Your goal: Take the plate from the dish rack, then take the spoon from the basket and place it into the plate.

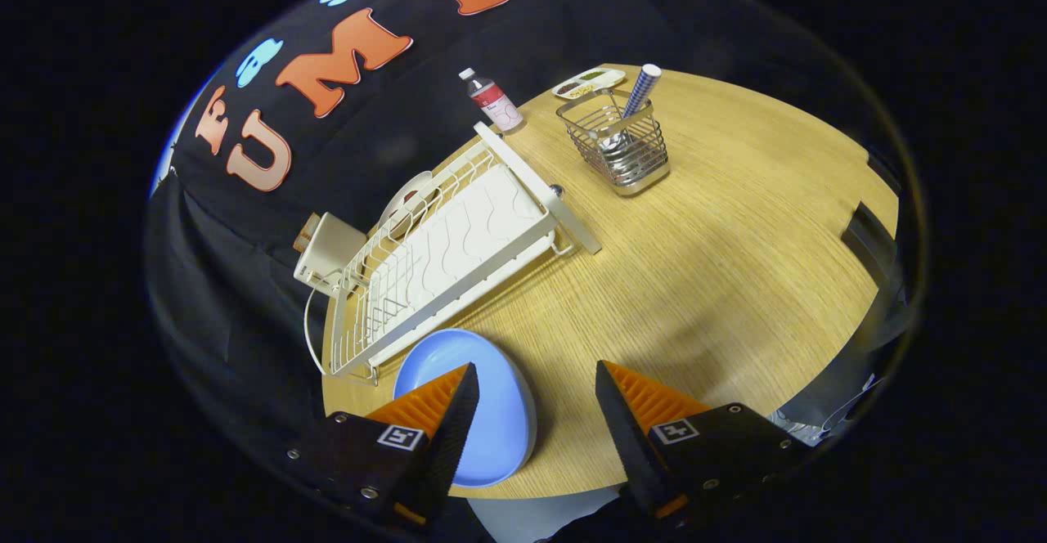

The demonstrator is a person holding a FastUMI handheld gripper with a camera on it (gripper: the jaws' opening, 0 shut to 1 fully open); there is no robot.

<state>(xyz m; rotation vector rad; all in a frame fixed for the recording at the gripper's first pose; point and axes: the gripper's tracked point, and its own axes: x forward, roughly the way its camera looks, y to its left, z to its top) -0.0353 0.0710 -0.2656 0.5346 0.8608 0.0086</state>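
While claw (536,383) gapes empty, blue plate (491,412) under one finger, spoon (634,101) far beyond.

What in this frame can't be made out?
- Spoon: its bowl sits down in the basket, blurred behind the wire.
- Plate: one finger covers part of its rim; the gripper jaws stand open, and contact cannot be told.
- Round object behind the rack: the wires screen it, identity unclear.
- Small tray beyond the basket: contents too small to tell.
- Bottle: label too small.
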